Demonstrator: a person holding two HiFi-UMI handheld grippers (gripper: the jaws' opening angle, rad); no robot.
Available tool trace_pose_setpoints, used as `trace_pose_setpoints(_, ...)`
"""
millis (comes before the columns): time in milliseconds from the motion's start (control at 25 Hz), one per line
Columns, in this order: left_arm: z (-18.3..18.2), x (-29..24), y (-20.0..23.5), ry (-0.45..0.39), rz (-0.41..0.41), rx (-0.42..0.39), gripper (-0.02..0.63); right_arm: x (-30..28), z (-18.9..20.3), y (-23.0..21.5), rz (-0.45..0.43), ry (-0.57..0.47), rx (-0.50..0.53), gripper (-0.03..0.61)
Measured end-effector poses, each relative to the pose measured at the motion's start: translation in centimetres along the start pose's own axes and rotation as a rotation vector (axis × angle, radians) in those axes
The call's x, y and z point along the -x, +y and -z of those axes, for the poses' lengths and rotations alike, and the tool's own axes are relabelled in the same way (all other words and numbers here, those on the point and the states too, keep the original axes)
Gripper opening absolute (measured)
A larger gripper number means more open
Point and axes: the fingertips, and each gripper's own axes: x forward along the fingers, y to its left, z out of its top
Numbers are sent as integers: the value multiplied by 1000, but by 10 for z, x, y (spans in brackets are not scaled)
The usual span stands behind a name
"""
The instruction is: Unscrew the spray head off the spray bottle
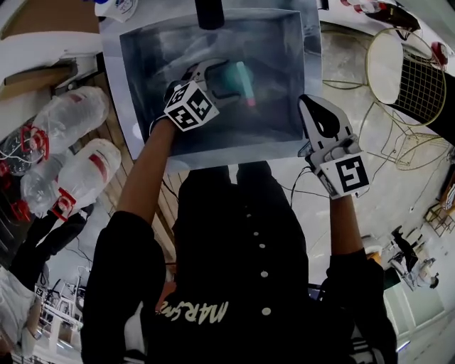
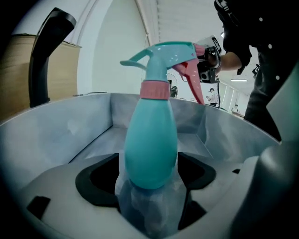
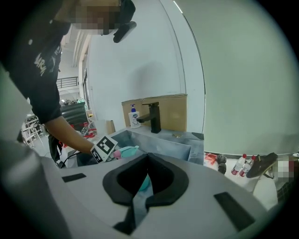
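A teal spray bottle (image 1: 242, 82) with a pink collar (image 2: 154, 89) and pink trigger is inside the grey sink (image 1: 142, 85). In the left gripper view the bottle (image 2: 150, 144) stands between the jaws with its spray head (image 2: 168, 58) on. My left gripper (image 1: 222, 78) reaches into the sink and is open; its black pads stand wide on either side of the bottle's body with a little gap. My right gripper (image 1: 314, 110) hovers outside the sink's right front corner, shut and empty. In the right gripper view its jaws (image 3: 145, 179) meet, pointing towards the sink (image 3: 159, 142).
A black tap (image 1: 210, 13) stands at the sink's far edge, also seen as the tap (image 3: 153, 116) beside a soap bottle (image 3: 134, 116). Plastic water bottles (image 1: 71, 117) lie on the floor at left. A wire chair (image 1: 409, 85) stands at right.
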Motion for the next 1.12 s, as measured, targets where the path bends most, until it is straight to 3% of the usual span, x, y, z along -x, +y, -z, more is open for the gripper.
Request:
trace_pose_setpoints(280,1,-17,-2,-48,51,17,387,-14,-1,1,1,17,-3,11)
trace_pose_setpoints(480,-1,-20,1,-79,31,0,386,-25,-3,0,-11,3,-22,11)
trace_pose_setpoints(720,-1,-21,3,-82,8,7,387,-43,-16,8,-18,-29,-113,12)
trace_pose_setpoints(920,0,-20,4,-73,-15,27,387,-69,-18,32,-77,-1,-86,206)
trace_pose_setpoints(1040,-1,-20,5,-71,-27,36,387,-81,-21,51,-119,0,-88,253)
trace_pose_setpoints(1120,0,-19,6,-73,-32,46,387,-88,-9,60,-129,50,-37,267)
